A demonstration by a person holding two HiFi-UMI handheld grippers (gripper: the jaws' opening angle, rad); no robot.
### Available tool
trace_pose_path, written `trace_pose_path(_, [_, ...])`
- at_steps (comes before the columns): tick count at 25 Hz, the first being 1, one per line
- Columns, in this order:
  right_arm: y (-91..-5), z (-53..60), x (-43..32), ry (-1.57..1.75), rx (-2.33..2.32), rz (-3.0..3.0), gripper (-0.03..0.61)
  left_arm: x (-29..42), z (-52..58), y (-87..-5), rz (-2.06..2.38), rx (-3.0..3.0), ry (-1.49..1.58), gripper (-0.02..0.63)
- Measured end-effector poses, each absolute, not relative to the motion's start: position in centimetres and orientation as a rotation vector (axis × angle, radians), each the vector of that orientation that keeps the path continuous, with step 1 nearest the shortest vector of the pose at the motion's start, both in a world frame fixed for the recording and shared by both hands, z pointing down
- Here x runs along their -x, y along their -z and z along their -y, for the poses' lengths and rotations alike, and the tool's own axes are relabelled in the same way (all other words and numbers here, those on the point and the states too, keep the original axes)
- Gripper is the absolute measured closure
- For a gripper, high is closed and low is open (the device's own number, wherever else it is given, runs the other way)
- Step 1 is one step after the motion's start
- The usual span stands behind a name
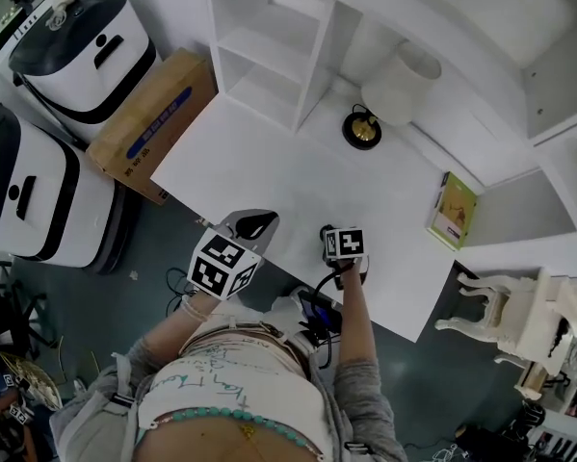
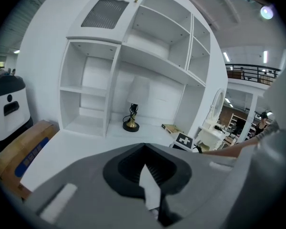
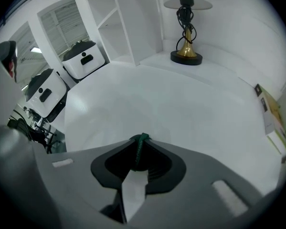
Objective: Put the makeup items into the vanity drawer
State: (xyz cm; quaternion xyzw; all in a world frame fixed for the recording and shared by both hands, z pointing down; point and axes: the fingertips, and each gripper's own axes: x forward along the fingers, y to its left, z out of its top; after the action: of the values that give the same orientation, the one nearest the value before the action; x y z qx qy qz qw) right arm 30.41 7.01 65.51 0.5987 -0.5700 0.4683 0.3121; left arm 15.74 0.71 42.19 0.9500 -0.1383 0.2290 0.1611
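While pinching that thin dark-green thing (image 3: 139, 149) right at the tips of the right gripper (image 3: 141, 140), keep the squeeze steady. Held edge-on and only by the very tips, so probably easy to lose with any twist. Can't tell what sort of makeup item, too thin from this angle.

Left gripper (image 2: 143, 147): jaws pressed together on nothing, hanging just to the left of the right one, both over the near edge of the white desk (image 3: 181, 109). No open drawer to be seen ahead of either gripper. Most likely below and behind the jaws, under the desk edge.

So: use the left one for the drawer pull, and spread its jaws before reaching. Meanwhile hold the right one level and off the desktop. Then lower rather than drop, and release only once down on the drawer floor.

Lamp (image 3: 186, 27) well ahead of the right gripper, booklet (image 3: 271, 116) off to its right. Both out of the way, no reason to swing near them.
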Motion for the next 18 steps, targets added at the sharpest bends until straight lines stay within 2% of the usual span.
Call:
trace_pose_path(12, [-65.3, -7.0, -30.5, -1.135, -1.653, 1.403, 0.502, -10.3, 2.0, -44.2, 0.455, -2.656, -0.675, 0.612])
trace_pose_path(16, [-64.9, -7.0, -30.6, -1.120, -1.696, 1.389, 0.519, -9.1, 2.7, -44.7, 0.465, -2.643, -0.691, 0.612])
trace_pose_path(18, [-64.8, -7.0, -30.4, -1.117, -1.715, 1.389, 0.550, -8.1, 3.1, -45.3, 0.475, -2.632, -0.706, 0.612])
